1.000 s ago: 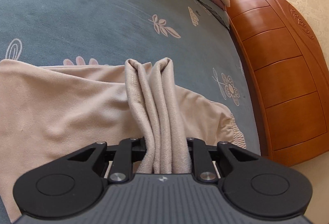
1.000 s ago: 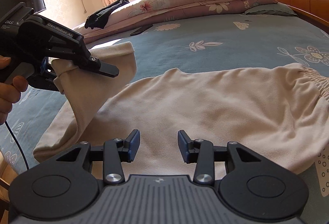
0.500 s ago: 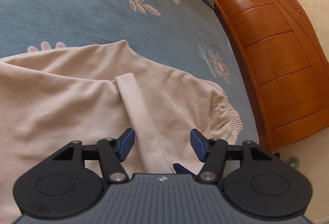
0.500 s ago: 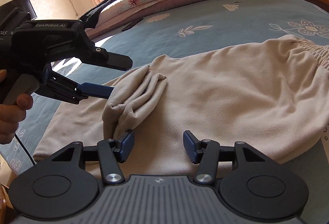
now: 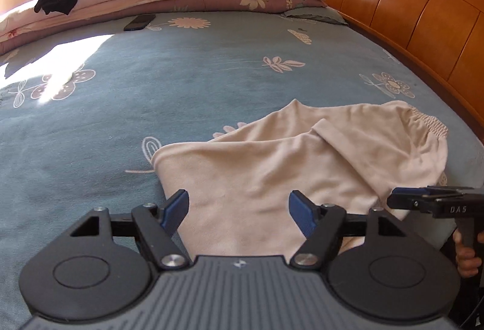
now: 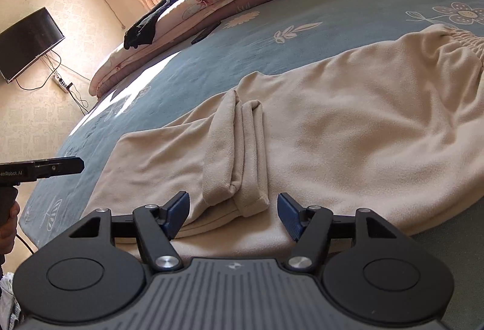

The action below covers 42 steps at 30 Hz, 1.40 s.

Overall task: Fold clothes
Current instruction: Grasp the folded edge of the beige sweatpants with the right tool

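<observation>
The left gripper [image 5: 239,210] hangs with its jaws apart and empty over the near edge of the bed [image 5: 181,82]. Beige trousers [image 6: 348,130] lie folded there, cuffs doubled back. The right gripper [image 6: 233,213] is likewise spread, holding nothing.

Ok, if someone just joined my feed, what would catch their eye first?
The beige fleece trousers spread across the blue flowered bedsheet, one leg end folded back in a bunched strip. Both grippers, left and right, hang open over the near edge, holding nothing.
</observation>
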Motion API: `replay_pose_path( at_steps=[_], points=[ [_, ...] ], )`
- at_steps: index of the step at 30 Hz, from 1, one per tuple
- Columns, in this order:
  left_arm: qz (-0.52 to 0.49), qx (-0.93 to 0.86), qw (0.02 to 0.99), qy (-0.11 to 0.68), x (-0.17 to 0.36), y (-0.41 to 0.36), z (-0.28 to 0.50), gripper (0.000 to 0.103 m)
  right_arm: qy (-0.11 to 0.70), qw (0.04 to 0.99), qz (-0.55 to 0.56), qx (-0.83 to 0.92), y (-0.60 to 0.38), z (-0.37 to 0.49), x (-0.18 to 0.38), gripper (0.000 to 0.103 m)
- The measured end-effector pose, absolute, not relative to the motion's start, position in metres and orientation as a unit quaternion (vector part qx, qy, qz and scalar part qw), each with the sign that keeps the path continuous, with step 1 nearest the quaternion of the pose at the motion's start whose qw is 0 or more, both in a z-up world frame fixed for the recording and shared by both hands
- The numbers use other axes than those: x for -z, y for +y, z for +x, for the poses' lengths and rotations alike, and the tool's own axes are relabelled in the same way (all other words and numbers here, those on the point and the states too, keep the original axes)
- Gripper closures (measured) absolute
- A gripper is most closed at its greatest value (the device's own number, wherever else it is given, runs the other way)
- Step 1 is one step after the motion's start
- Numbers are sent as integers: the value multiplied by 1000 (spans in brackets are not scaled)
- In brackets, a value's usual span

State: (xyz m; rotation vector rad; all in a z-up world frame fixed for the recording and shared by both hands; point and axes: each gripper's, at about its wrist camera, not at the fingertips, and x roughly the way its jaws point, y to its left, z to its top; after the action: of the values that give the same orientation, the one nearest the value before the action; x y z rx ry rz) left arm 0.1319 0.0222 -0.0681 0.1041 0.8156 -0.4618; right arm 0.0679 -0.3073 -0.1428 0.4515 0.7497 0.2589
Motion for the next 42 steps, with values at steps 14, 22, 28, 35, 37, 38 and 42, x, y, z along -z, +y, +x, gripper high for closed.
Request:
replay_pose_path(
  at_steps=[14, 22, 28, 35, 37, 38, 42],
  points=[
    [227, 162, 892, 355, 126, -11, 65, 25, 360, 906, 183, -125, -291, 66, 133, 34],
    [204, 97, 920, 321, 123, -3, 80, 23, 359, 908, 177, -120, -289, 66, 132, 34],
    [183, 45, 930, 316, 119, 21, 77, 23, 359, 907, 183, -120, -290, 68, 131, 34],
    [192, 58, 914, 353, 136, 28, 82, 22, 372, 883, 243, -149, -295, 89, 139, 34],
    [172, 62, 912, 367, 137, 33, 84, 21, 375, 878, 258, -150, -299, 98, 139, 34],
    [171, 66, 913, 365, 136, 33, 82, 21, 378, 873, 270, -149, -302, 104, 141, 34],
    [169, 97, 909, 367, 129, 37, 73, 23, 401, 852, 309, -136, -309, 127, 152, 34]
  ],
)
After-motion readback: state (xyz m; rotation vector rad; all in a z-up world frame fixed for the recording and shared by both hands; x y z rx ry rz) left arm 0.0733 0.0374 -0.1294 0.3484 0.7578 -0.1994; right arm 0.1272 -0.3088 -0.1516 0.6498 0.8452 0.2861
